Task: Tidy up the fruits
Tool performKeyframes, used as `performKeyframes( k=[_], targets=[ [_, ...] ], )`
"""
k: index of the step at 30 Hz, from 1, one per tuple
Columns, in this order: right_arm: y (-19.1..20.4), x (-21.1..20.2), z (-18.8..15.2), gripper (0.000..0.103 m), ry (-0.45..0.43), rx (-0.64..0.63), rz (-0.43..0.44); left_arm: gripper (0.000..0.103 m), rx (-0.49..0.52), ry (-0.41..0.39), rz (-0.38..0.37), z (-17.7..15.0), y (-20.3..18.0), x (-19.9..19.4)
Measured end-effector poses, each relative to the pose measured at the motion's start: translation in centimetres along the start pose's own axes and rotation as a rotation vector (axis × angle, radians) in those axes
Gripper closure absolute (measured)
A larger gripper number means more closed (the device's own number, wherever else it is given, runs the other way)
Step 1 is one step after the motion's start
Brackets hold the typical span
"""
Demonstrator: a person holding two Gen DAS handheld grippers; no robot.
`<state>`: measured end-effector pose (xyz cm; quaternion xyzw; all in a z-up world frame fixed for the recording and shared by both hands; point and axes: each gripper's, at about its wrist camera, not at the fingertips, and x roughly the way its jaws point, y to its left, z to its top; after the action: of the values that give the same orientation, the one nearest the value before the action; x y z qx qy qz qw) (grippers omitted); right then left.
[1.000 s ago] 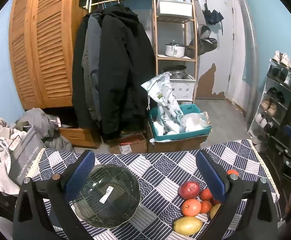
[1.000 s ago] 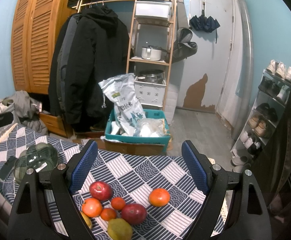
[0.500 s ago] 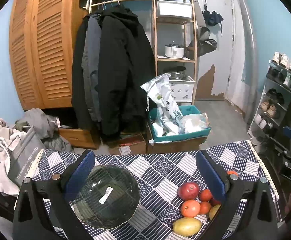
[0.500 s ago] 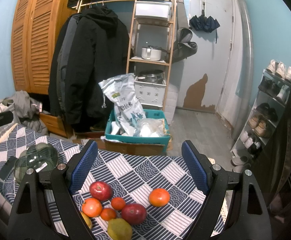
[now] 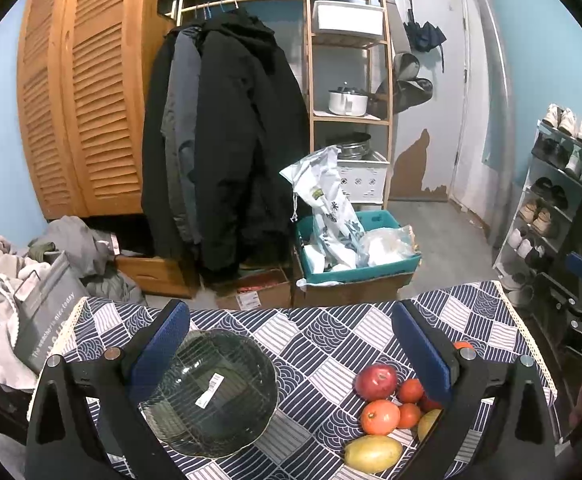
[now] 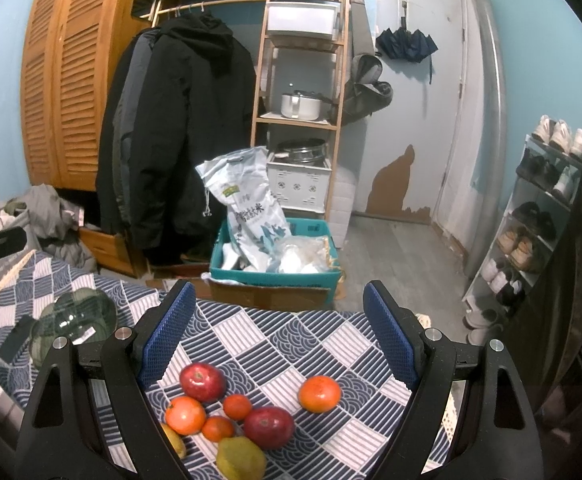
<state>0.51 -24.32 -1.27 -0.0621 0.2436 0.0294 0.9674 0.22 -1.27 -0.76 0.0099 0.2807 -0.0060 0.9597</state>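
A glass bowl (image 5: 211, 390) with a white sticker sits on the patterned tablecloth (image 5: 315, 332), partly behind my left gripper's left finger. My left gripper (image 5: 291, 344) is open and empty above the table. To its right lies a fruit pile: a red apple (image 5: 375, 376), oranges (image 5: 379, 417) and a yellow mango (image 5: 373, 453). In the right wrist view my right gripper (image 6: 279, 328) is open and empty above the pile: two red apples (image 6: 203, 382), several oranges, one orange (image 6: 319, 394) lying apart, and a mango (image 6: 240, 460). The bowl (image 6: 75, 324) shows at far left.
Beyond the table's far edge stand a teal bin (image 5: 355, 252) with bags on cardboard boxes, hanging coats (image 5: 227, 140) and a wooden shelf rack (image 5: 347, 80). A shoe rack (image 5: 551, 200) stands at right. Clothes and a grey bag (image 5: 47, 308) lie at left.
The left wrist view has shifted very slightly; the bowl and fruits sit a little lower in frame. The right gripper has not moved. Both grippers stay open.
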Motion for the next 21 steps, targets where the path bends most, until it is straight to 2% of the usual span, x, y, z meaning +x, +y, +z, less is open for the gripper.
performKeyframes(
  k=[16,21],
  targets=[
    [-1.0,0.4,-1.1,0.019,0.022,0.013,-0.025,0.001,0.005,0.013,-0.019,-0.3,-0.8,0.7],
    [-1.8,0.8,-1.6,0.019,0.046,0.022,-0.040,0.001,0.033,0.070,-0.043,-0.7,-1.3,2.2]
  ],
)
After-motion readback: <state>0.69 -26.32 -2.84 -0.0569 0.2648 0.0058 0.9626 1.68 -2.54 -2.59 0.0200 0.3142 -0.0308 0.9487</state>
